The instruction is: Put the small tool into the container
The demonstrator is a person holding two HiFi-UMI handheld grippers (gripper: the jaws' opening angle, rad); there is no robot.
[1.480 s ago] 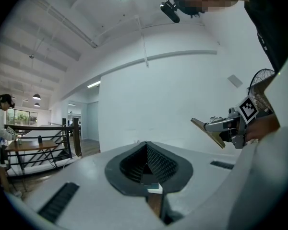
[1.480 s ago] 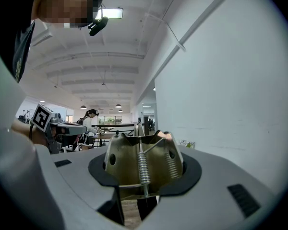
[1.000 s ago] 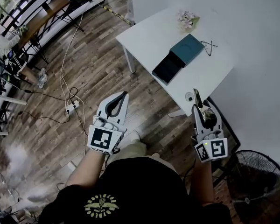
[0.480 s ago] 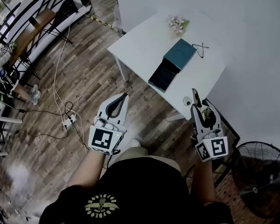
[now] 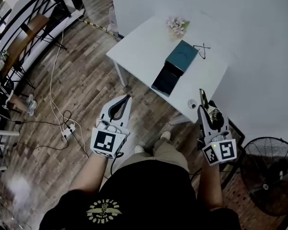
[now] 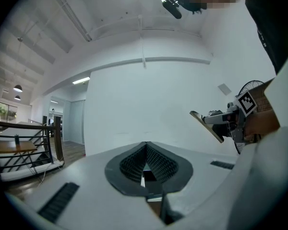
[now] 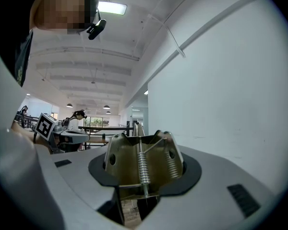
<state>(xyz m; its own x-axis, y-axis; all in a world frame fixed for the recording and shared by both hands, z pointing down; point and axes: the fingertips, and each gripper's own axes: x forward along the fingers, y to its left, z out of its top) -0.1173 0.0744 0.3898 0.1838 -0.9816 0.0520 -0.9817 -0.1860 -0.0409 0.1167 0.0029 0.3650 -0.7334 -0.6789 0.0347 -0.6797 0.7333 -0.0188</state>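
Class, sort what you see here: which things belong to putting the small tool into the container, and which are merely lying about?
Belongs to the job:
metal spring tool, clamped in the right gripper
teal container on the white table

Just lying about:
flowers
thin black item
floor fan
power strip
left gripper, shut and empty

White worktop [image 5: 139, 47]. On it: teal box [image 5: 181, 56], dark tray [image 5: 164, 79] touching its near end; pink flowers [image 5: 176, 24] at far edge; thin black wire item [image 5: 201, 48] just beside box; small round object [image 5: 193, 103] at near edge.
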